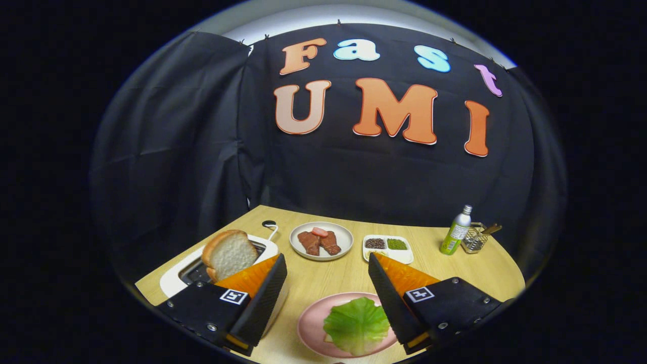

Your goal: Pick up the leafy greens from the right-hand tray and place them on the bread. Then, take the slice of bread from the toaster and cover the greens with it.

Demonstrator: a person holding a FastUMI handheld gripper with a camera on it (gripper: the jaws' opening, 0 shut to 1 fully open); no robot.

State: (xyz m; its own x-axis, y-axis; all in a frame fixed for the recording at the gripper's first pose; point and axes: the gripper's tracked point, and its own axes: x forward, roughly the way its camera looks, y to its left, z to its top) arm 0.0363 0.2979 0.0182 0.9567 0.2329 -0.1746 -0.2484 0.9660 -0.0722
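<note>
The gripper view looks forward and slightly down along the two black fingers [273,283] of the gripper [327,273], from just above the light wooden table [328,275]. It sits close over the round pink plate [313,323], which lies between the spread fingers. Beyond that plate the camera faces the table's far edge and the black cloth wall [354,172].
</note>
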